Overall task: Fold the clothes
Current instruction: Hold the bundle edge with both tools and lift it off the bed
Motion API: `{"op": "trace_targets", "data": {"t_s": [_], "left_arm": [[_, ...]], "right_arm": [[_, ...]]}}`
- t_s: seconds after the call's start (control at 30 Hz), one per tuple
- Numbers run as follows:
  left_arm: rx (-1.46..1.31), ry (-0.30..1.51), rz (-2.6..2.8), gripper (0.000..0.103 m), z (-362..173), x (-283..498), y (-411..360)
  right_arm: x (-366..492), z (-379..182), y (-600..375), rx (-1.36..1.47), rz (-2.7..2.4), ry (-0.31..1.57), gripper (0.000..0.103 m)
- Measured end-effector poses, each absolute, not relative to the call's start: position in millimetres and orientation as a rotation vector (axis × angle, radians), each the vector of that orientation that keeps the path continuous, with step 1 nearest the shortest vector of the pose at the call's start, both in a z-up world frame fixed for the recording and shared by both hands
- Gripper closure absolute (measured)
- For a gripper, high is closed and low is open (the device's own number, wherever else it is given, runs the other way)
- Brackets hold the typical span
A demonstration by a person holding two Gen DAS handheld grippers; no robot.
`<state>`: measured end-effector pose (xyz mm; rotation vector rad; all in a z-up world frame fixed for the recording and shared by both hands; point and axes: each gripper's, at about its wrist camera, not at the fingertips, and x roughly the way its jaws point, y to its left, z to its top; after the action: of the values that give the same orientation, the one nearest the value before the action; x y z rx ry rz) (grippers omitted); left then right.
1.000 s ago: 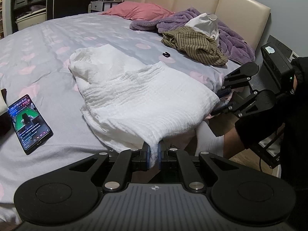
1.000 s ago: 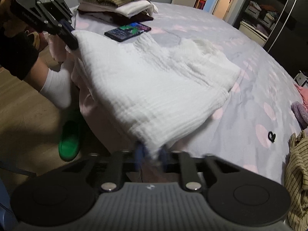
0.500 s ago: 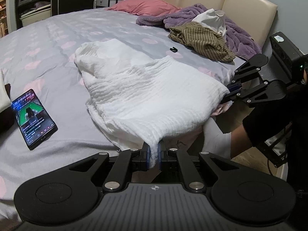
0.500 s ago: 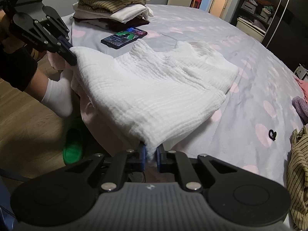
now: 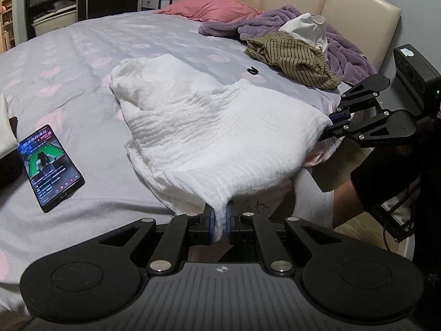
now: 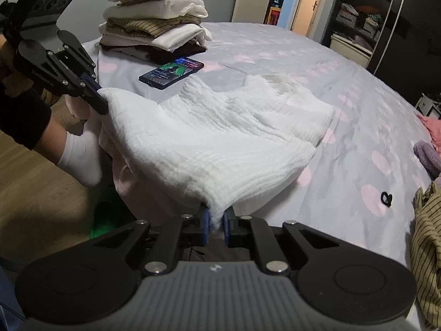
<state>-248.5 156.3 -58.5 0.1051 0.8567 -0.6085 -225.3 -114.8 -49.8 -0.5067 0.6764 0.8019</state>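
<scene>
A white crinkled garment lies on the grey bed, its near edge lifted off the bed's side. My left gripper is shut on one corner of that edge. My right gripper is shut on the other corner; it also shows in the left wrist view. The garment stretches between the two grippers, and its far part rests bunched on the bed. My left gripper shows at the left of the right wrist view.
A lit phone lies on the bed left of the garment. A stack of folded clothes stands behind it. A striped olive garment and purple blanket lie by the headboard. A small black clip lies nearby. Wooden floor is below.
Both grippers have lifted the garment's near edge a little and drawn it tauter; the grip on both corners has held.
</scene>
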Motion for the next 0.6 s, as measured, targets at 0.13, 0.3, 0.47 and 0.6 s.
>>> {"op": "trace_targets", "data": {"t_s": [0.13, 0.3, 0.47, 0.6], "left_arm": [[0.113, 0.856, -0.614, 0.097, -57.4, -250.1, 155.3], [0.124, 0.856, -0.622, 0.097, -56.0, -252.1, 154.1], [0.134, 0.855, -0.629, 0.097, -54.6, -254.1, 153.0], [0.127, 0.839, -0.633, 0.097, -48.9, -256.6, 155.2]], "right_arm": [[-224.1, -47.3, -115.4, -0.509, 0.806, 0.698, 0.091], [-228.5, -45.6, -116.6, -0.536, 0.817, 0.692, 0.091], [-234.8, -40.8, -116.3, -0.543, 0.817, 0.646, 0.092], [-231.9, -30.2, -122.0, -0.529, 0.814, 0.629, 0.093]]}}
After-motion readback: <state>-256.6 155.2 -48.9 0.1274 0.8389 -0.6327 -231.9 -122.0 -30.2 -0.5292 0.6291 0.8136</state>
